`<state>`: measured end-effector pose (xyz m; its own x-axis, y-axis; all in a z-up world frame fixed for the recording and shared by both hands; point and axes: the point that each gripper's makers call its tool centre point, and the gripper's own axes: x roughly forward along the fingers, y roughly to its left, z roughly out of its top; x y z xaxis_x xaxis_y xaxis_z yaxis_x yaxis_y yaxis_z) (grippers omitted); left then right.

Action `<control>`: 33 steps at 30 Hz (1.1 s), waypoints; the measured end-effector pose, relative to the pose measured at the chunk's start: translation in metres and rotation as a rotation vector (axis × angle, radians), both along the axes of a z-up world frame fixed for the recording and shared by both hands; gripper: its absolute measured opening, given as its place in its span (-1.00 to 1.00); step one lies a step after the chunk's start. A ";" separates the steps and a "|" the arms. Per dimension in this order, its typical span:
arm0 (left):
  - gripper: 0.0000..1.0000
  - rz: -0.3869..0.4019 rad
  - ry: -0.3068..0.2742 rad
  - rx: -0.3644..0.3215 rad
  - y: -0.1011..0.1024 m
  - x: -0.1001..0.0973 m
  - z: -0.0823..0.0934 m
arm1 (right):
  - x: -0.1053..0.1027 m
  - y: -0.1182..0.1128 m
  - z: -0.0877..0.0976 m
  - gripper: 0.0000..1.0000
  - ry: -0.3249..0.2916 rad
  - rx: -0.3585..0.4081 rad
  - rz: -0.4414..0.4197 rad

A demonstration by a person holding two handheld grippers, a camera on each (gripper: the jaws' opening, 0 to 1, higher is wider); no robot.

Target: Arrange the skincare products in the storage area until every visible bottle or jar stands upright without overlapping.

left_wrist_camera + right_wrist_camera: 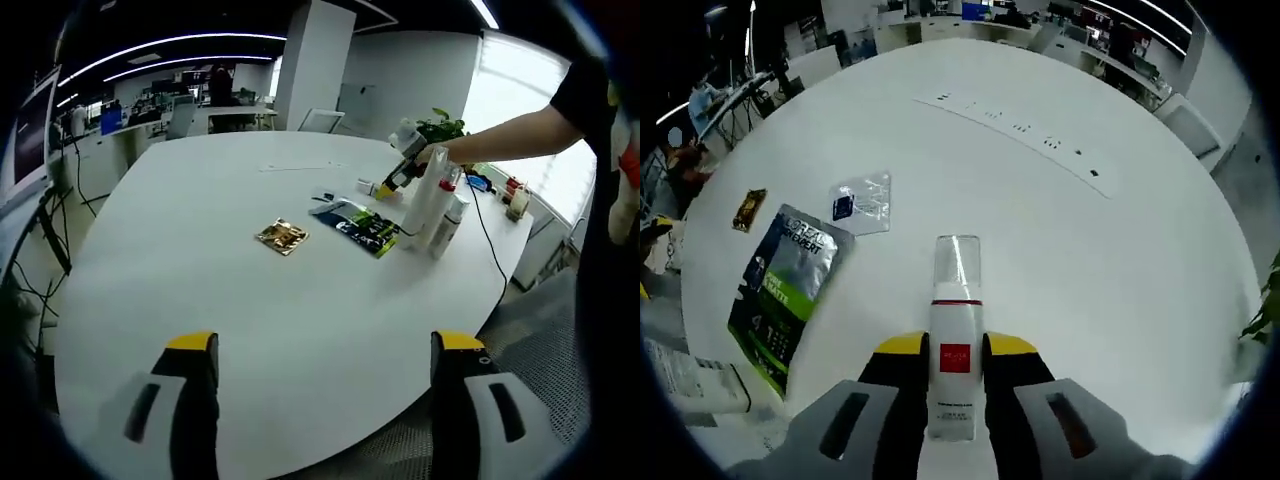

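- Step in hand: the right gripper (955, 385) has its fingers clamped on a white bottle (954, 360) with a red band and clear cap, at lower centre of the right gripper view. The bottle points away along the fingers; whether it rests on the surface (1070, 240) or is lifted cannot be told.
- In the left gripper view this gripper (405, 165) works at upper right, beside a standing group of bottles (435, 205).
- The left gripper (325, 345) hovers at bottom centre, fingers apart, holding nothing.
- Next move, as judged: set the held bottle upright beside the group without touching it, then release.
- A green sachet (785, 290), a clear packet (862, 203) and a gold packet (283, 237) lie flat.
- Hard to make out: the count of bottles in the group, which overlap; a pale tube (695, 385) is cut off at lower left.
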<state>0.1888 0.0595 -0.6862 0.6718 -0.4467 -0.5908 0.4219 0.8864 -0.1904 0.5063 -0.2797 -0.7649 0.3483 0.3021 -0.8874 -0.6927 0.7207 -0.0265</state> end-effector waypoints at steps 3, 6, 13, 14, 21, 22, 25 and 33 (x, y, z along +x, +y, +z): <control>0.60 -0.003 0.002 0.000 -0.002 0.000 0.000 | -0.001 -0.002 0.000 -0.59 0.003 -0.021 -0.010; 0.60 -0.006 0.000 0.000 -0.005 -0.001 0.002 | -0.005 -0.004 0.000 -0.59 0.000 -0.031 -0.010; 0.59 -0.003 -0.004 -0.003 -0.009 -0.001 0.006 | -0.006 -0.008 0.001 -0.60 -0.039 -0.050 -0.011; 0.59 -0.003 -0.005 -0.003 -0.009 -0.001 0.006 | -0.006 -0.008 0.003 -0.60 -0.044 -0.046 -0.011; 0.59 -0.013 -0.014 -0.008 -0.011 -0.001 0.008 | -0.004 -0.015 0.027 -0.60 -0.093 0.009 -0.054; 0.59 -0.014 -0.015 -0.009 -0.011 -0.001 0.008 | -0.004 -0.017 0.029 -0.60 -0.098 0.015 -0.059; 0.58 -0.016 -0.021 -0.013 -0.009 0.000 0.008 | -0.012 -0.022 0.038 -0.61 -0.106 0.059 -0.102; 0.57 -0.025 -0.041 -0.015 -0.009 0.003 0.011 | -0.028 -0.039 0.067 -0.61 -0.186 0.122 -0.164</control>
<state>0.1917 0.0509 -0.6750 0.6837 -0.4727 -0.5560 0.4520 0.8725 -0.1859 0.4779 -0.3186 -0.6982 0.5547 0.3292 -0.7642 -0.5583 0.8282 -0.0484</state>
